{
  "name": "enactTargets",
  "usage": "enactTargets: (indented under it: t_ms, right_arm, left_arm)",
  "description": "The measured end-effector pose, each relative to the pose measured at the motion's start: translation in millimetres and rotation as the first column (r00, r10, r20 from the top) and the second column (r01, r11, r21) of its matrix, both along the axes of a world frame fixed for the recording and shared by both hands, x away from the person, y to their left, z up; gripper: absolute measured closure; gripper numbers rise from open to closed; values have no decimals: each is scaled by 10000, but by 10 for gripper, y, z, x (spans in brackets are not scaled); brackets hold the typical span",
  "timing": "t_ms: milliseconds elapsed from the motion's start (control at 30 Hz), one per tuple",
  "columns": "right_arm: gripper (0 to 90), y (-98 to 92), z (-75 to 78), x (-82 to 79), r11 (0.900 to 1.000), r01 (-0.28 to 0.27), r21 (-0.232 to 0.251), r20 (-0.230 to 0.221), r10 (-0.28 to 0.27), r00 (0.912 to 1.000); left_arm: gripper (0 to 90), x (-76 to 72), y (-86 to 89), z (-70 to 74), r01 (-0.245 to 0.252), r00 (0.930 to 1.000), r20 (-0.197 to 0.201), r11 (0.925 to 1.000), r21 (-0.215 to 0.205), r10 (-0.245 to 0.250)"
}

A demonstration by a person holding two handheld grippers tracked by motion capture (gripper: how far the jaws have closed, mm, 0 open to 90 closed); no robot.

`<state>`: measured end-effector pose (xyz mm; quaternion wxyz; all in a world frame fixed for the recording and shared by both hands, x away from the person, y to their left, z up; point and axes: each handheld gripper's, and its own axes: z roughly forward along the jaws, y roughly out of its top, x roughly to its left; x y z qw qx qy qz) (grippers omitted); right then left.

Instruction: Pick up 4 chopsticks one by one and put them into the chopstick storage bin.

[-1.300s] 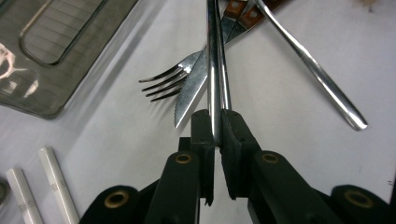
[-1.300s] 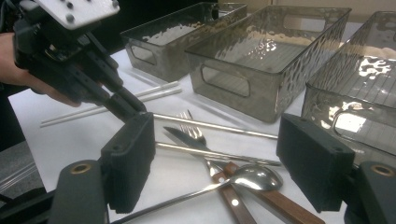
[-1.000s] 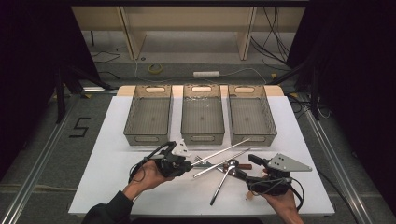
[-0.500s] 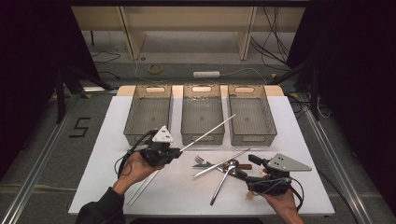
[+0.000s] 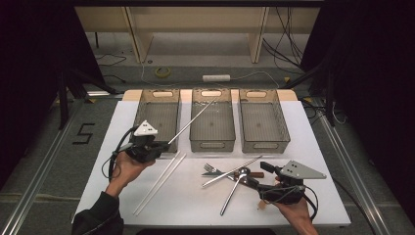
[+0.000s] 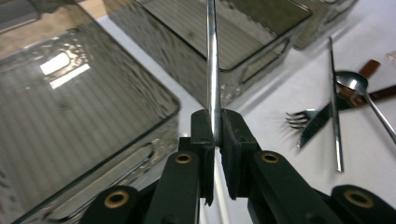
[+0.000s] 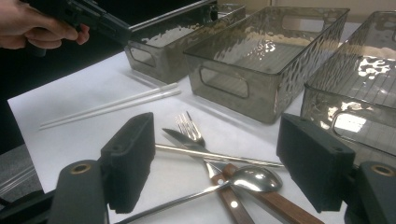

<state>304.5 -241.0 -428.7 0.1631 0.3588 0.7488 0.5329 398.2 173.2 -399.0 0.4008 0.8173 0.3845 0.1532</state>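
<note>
Work in hand: sorting loose cutlery from the worktop [image 5: 303,127] into three clear bins; judged barely begun.
Left gripper [image 5: 155,147]: fingers [image 6: 205,133] pinched tight on one metal chopstick [image 5: 192,121]; rod is lifted and slants up and away over the gap between the left bin [image 5: 157,117] and the middle bin [image 5: 211,120], far tip above the middle bin.
Right gripper [image 5: 266,169]: fingers [image 7: 130,158] spread wide, holding nothing, resting low just beside the cutlery heap.
Done: none of the three bins appears to hold anything, the right bin [image 5: 263,120] included.
Left to do: place the held chopstick; then its mate [image 5: 232,171], fork [image 5: 211,169], spoon [image 5: 234,188], a knife [image 7: 180,136] with what looks like a wooden handle, and the white chopstick pair [image 5: 160,183] lying apart on the left of the worktop.
Poorly seen: heap pieces cross each other, so the count is uncertain; a second wooden handle [image 7: 280,207] may belong to another piece. Bin floors are ribbed and glary, so a thin item could be missed.
</note>
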Motion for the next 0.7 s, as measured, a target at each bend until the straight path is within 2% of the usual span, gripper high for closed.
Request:
enactTargets:
  t_ms: [200,333,500,600,700]
  right_arm:
    - [291,1,0,-5,10000,17,-44,-5,-17,10000]
    - [291,3,-2,-3,10000,9,-55,-14,-9,10000]
    - [291,8,-5,-3,10000,-10,-69,-26,10,10000]
    - [291,5,-4,-3,10000,9,-69,-48,-10,10000]
    - [291,4,-5,-2,10000,20,-70,-50,-20,10000]
  left_arm:
    - [838,52,140,26,-631,9979,157,9980,-64,632]
    - [838,106,238,25,-1072,9941,153,9941,-167,1074]
    - [838,175,360,23,-1661,9860,145,9859,-189,1664]
    - [837,239,438,15,-2032,9790,93,9785,-347,2036]
    - [837,274,470,7,-2168,9761,55,9754,-396,2172]
